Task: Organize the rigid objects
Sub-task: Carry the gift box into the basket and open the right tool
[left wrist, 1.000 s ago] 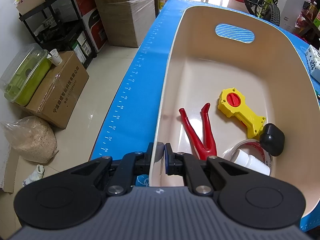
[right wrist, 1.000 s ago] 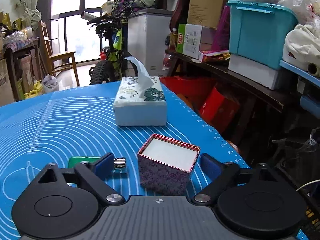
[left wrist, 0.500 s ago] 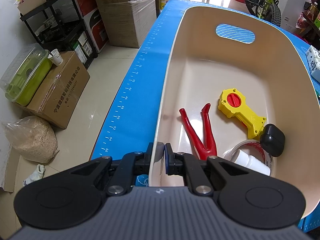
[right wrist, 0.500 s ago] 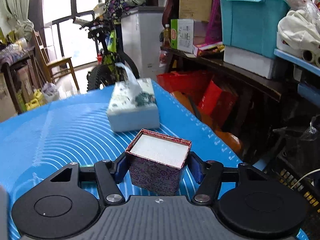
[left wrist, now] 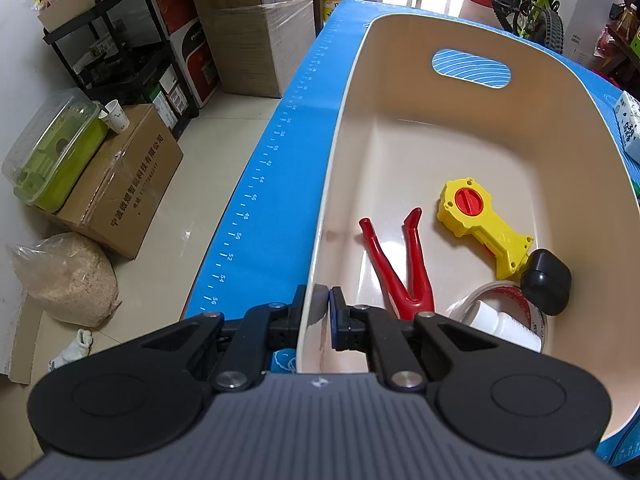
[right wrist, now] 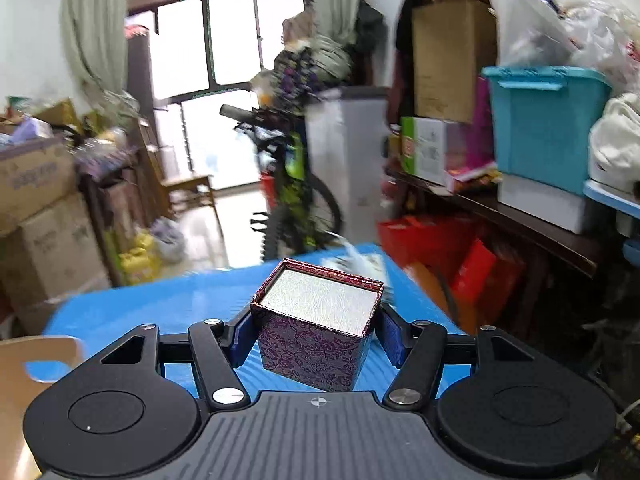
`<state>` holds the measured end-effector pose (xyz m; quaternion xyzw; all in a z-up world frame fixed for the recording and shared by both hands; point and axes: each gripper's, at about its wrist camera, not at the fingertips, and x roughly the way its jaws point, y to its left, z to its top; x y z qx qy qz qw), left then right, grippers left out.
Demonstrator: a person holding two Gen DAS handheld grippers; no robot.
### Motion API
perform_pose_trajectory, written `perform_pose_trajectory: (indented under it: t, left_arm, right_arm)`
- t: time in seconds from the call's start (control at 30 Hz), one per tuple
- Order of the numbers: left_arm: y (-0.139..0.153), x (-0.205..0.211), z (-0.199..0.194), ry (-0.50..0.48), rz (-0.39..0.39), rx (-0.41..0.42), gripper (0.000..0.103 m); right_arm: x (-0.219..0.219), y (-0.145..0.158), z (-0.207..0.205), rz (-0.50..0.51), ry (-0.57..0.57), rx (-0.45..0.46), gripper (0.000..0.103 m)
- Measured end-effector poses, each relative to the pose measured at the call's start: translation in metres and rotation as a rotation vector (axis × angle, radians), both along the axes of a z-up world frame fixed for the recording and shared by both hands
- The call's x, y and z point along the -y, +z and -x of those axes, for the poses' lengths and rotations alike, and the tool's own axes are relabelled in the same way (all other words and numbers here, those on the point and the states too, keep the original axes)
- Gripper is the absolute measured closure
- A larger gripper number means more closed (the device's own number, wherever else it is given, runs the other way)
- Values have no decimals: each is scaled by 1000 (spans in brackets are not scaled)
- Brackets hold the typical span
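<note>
Box held, bin at the left
The right gripper [right wrist: 316, 326] grasps the patterned box [right wrist: 316, 332]; the left gripper [left wrist: 322, 312] is clenched on the rim of the beige bin [left wrist: 332, 184], which lies at the box's lower left.

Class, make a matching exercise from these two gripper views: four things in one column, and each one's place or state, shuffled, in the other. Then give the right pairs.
1. bin
2. patterned box
3. red tongs
4. black cap

A. lying open on the bin floor
B. clamped at the wall by the left gripper
C. beside the yellow toy
D. held by the right gripper

Pairs: 1-B, 2-D, 3-A, 4-C
</note>
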<state>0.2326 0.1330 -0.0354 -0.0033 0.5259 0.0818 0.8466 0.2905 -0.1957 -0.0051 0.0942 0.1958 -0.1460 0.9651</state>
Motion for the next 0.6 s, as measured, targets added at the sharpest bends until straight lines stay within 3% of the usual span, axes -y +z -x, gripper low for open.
perform_pose_trajectory:
  t: [0.3,0.6]
  left_arm:
    - [0,5,0,-3,-10,0,91]
    - [0,4,0,-4,-12,0,91]
  right_arm:
    - [-84,27,9,8,292,32,37]
    - [-157,26,20,28,557,-70,37]
